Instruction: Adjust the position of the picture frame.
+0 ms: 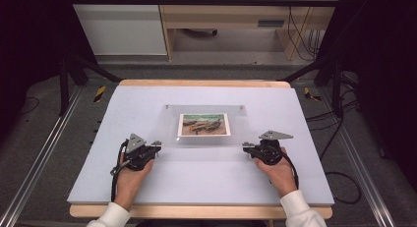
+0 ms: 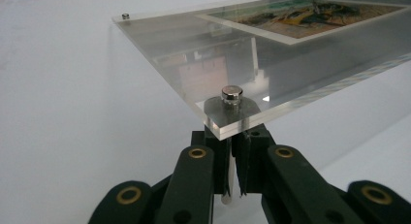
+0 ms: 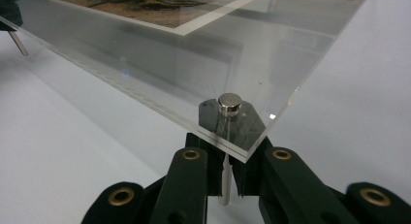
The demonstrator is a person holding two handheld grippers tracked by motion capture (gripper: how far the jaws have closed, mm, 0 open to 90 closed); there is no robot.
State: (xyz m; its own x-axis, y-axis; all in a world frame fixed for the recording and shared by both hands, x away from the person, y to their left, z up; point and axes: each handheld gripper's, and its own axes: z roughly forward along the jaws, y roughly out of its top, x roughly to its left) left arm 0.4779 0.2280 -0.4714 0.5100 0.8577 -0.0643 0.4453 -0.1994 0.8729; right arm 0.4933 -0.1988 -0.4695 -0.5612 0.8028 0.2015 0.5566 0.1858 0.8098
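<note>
Because each near corner of the clear frame (image 1: 204, 126) rests on a thin metal leg, I have the left hand-held gripper (image 1: 155, 146) closed on the left leg (image 2: 228, 185) and the right hand-held gripper (image 1: 245, 147) closed on the right leg (image 3: 223, 180). The frame sits mid-tabletop (image 1: 123, 104), near edge raised, its picture (image 1: 204, 124) facing up. I judge the matched grips keep it level.

A clear acrylic frame (image 1: 204, 126) holding a colourful white-bordered picture (image 1: 204, 124) lies between the left gripper (image 1: 155, 146) and right gripper (image 1: 246, 147). Each near corner sits just above closed jaws that clamp its thin metal leg (image 2: 232, 178), under a silver cap (image 2: 232, 93).
</note>
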